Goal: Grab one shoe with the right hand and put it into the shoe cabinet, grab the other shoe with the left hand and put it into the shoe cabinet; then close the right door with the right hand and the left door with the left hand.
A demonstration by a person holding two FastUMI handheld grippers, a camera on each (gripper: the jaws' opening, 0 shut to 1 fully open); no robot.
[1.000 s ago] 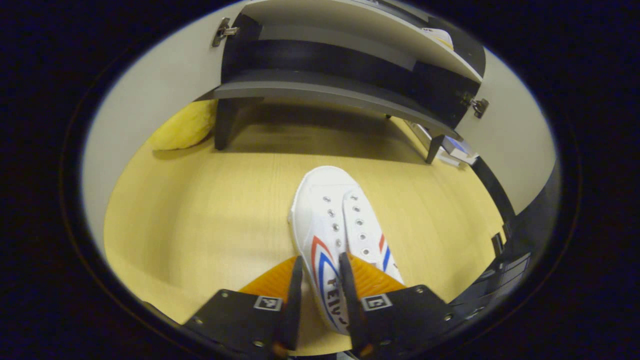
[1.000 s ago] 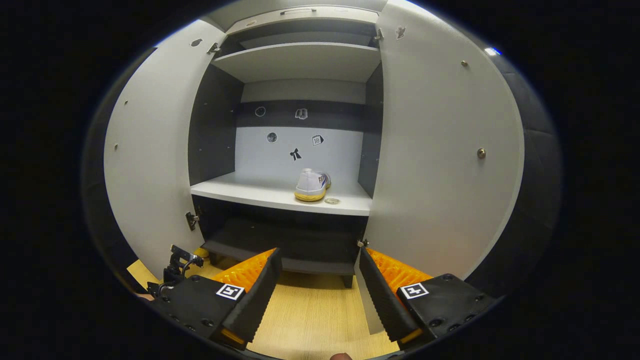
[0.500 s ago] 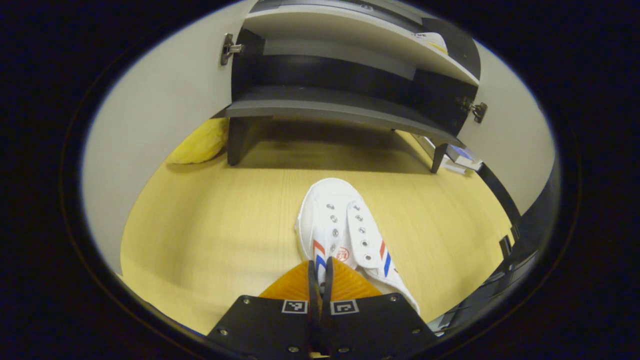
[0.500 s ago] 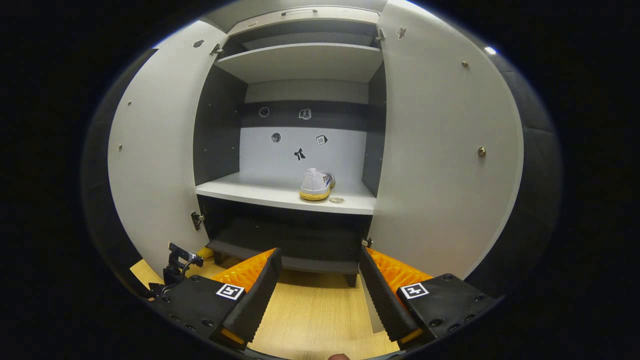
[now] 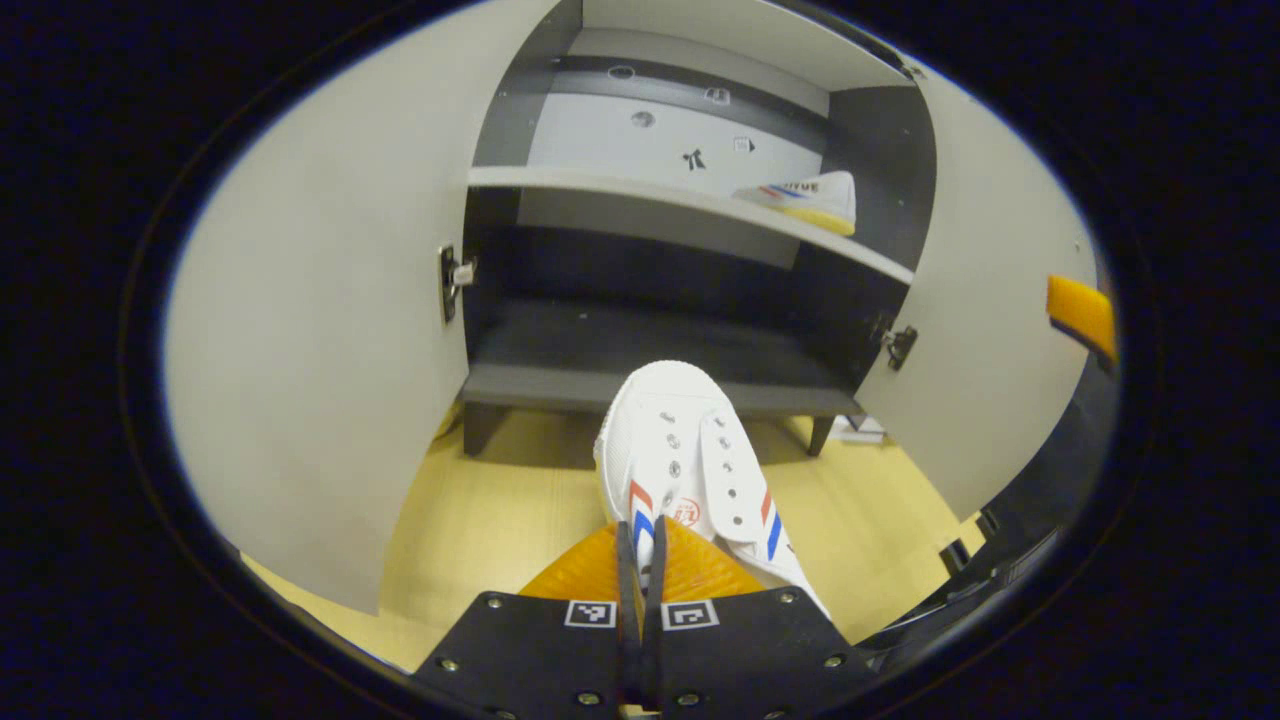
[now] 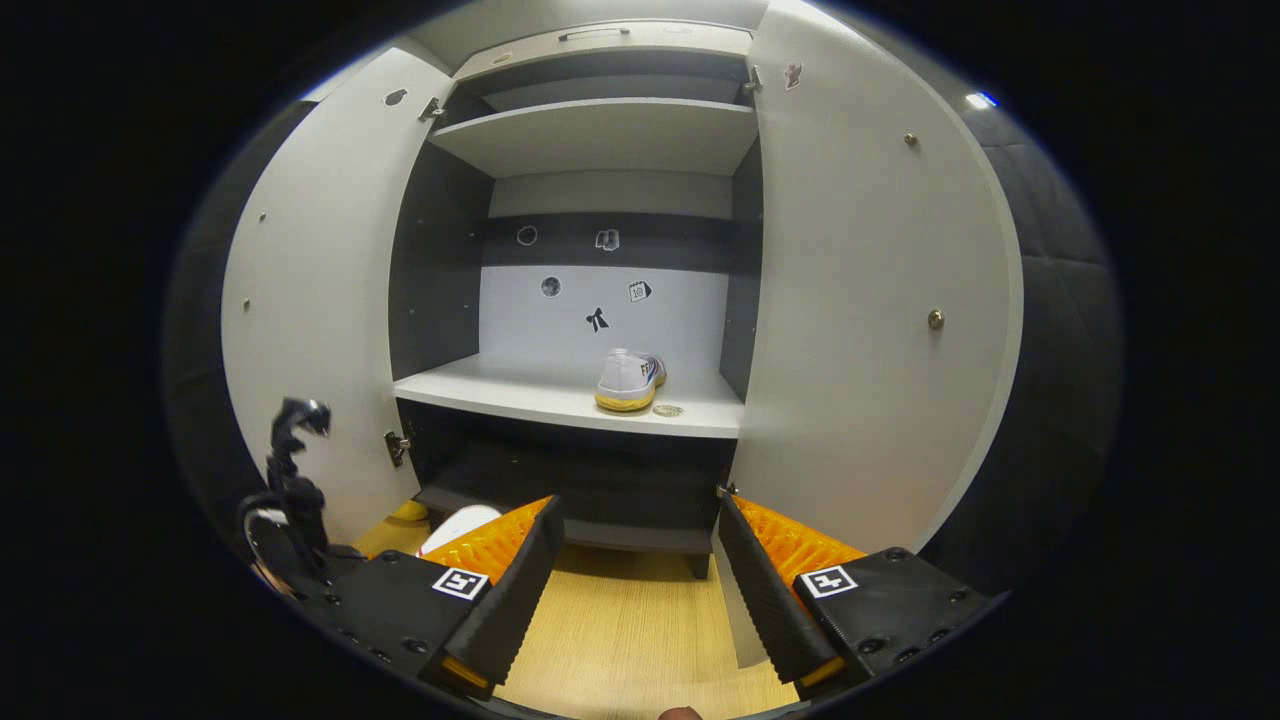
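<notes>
First shoe [image 6: 629, 380] sits on cabinet shelf [image 6: 500, 392]. Left gripper [image 5: 640, 570] clamped on second shoe [image 5: 690, 465], held before the open cabinet. Right gripper [image 6: 635, 590] open, empty. Left: placing it, closing both doors [image 6: 860, 300].

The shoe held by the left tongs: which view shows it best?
The left gripper view: the held shoe sits centred, toe toward the cabinet, with the left tongs shut on its edge. The right gripper view shows just its white toe.

Small dark stickers [image 6: 597, 319] dot the back wall, a round coin-like disc [image 6: 667, 410] lies on a shelf, above a pale wood floor [image 6: 630, 640].
</notes>
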